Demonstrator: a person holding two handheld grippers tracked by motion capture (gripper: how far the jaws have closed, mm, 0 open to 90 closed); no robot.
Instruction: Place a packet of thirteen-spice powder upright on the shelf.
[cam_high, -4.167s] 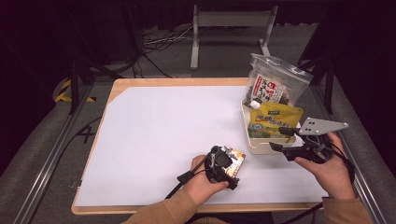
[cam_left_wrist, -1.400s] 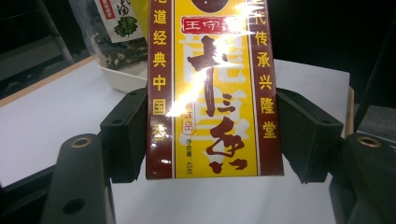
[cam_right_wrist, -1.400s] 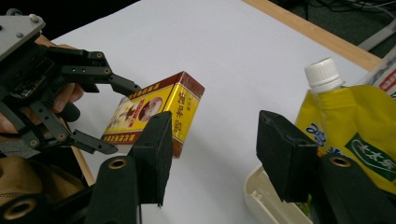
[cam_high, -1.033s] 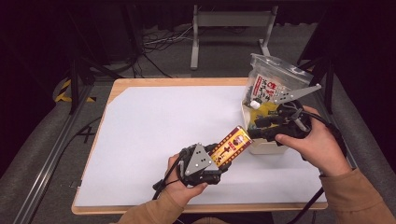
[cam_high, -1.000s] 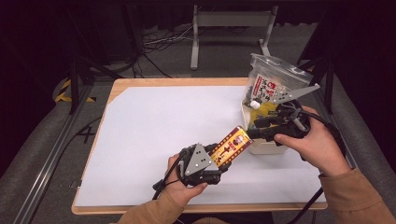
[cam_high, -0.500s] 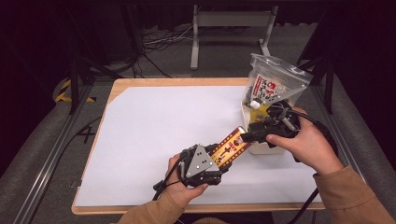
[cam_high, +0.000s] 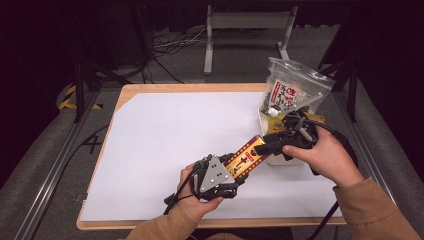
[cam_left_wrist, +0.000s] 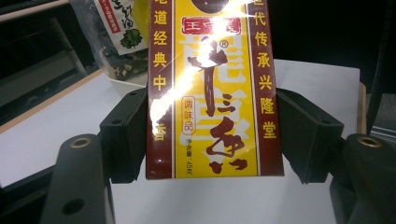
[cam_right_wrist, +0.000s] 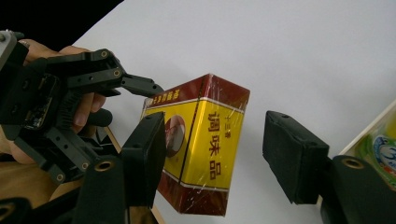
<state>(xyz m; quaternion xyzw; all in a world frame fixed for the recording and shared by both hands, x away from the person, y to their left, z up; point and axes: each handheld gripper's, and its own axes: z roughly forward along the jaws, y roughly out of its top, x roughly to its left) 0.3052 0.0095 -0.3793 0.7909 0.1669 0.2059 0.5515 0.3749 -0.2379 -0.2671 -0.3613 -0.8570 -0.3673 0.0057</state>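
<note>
Yellow and dark red, the seasoning box (cam_high: 246, 159) is held above the white table (cam_high: 165, 145), between the two hands and close to the tray (cam_high: 264, 131) at the right side. The left gripper (cam_left_wrist: 212, 140) clamps its lower end, both pads pressing on the narrow sides. A second ago the right gripper (cam_high: 274, 141) was back over the tray; now it has come to the far end of the box, and its jaws have just been opening and then closing a little. In the right gripper view the box stands between them: one pad is at its side, the other is apart. I judge a handover is beginning, not yet finished.
</note>
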